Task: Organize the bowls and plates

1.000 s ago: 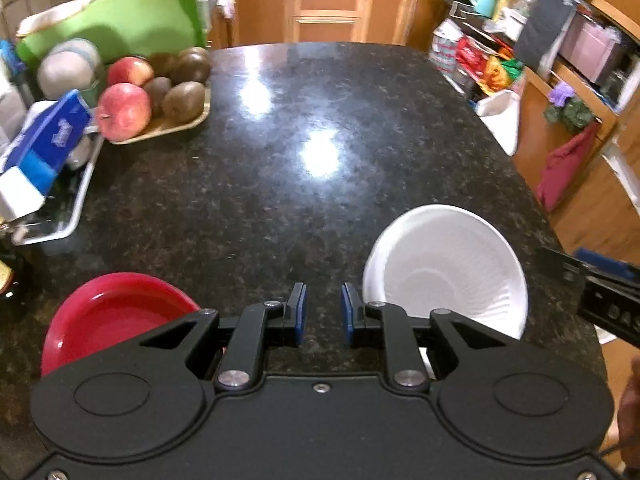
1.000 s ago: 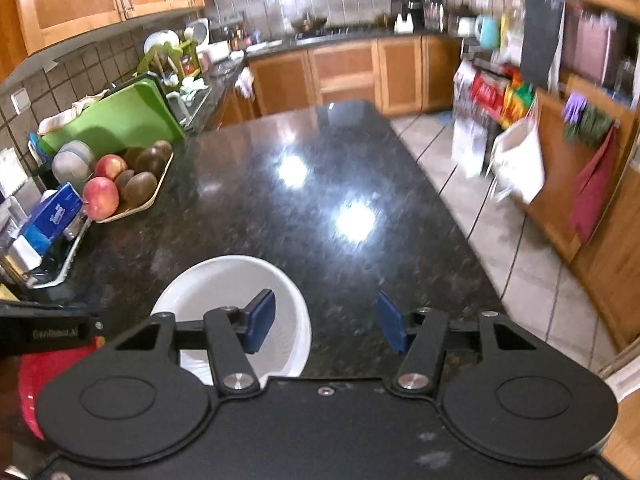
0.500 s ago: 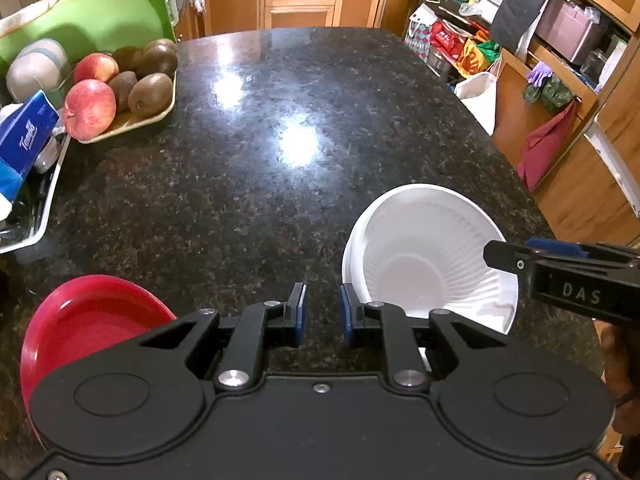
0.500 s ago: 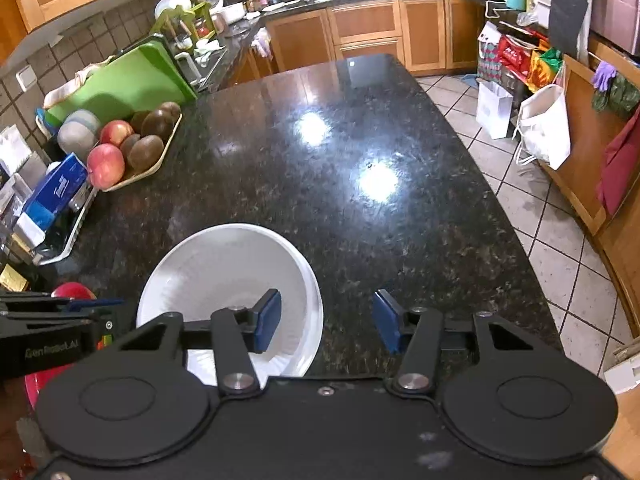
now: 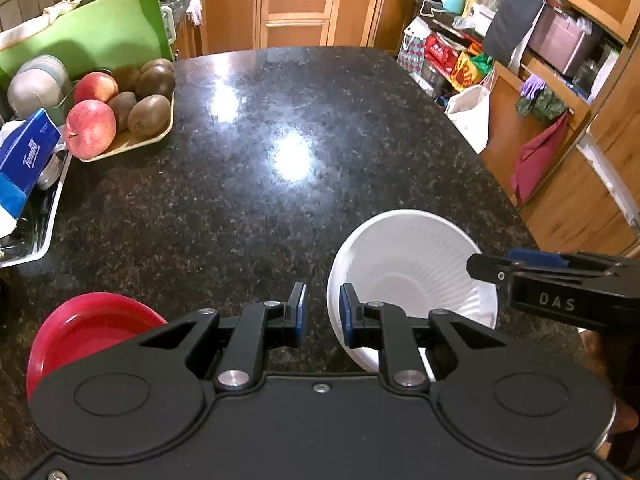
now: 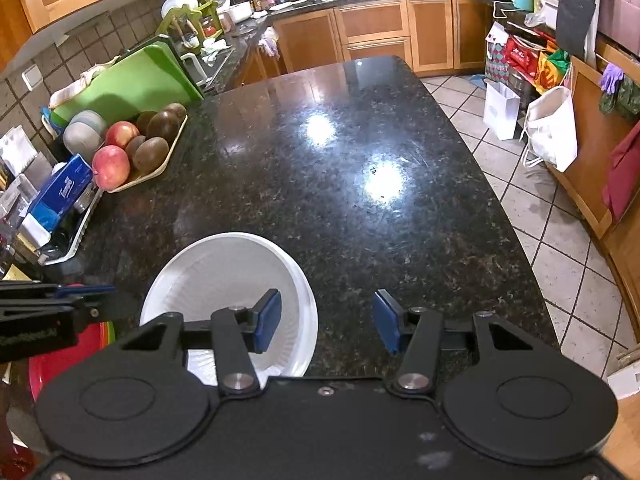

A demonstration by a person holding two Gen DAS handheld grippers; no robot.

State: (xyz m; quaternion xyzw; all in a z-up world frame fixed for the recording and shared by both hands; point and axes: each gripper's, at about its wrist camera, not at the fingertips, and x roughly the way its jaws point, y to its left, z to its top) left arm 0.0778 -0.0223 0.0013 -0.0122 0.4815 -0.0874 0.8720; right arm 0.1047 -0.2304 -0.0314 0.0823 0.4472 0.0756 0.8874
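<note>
I find the white bowl [image 5: 412,264] at the near right part of the black granite counter [image 5: 280,128], tipped so that its ribbed inside faces the cameras; a second white rim shows just behind it in the right wrist view, so it may be a nested pair, though I cannot confirm that. The red plate [image 5: 86,330] lies at the near left corner of the counter, well apart from the bowl.

My right gripper [image 6: 326,320] stands spread. Its jaws have just been closing a little, and the bowl's right rim lies between the blue pads; the left pad is over the bowl's inside, the right pad over bare counter, and neither presses on the rim. My left gripper [image 5: 322,314] has its jaws narrowly parted with only counter between them. Its right pad sits just beside the bowl's left rim; contact cannot be determined.

Farther out on the left edge: a tray of apples and kiwis [image 5: 128,120], a blue tissue pack [image 5: 24,156] and a green cutting board [image 5: 92,36].
</note>
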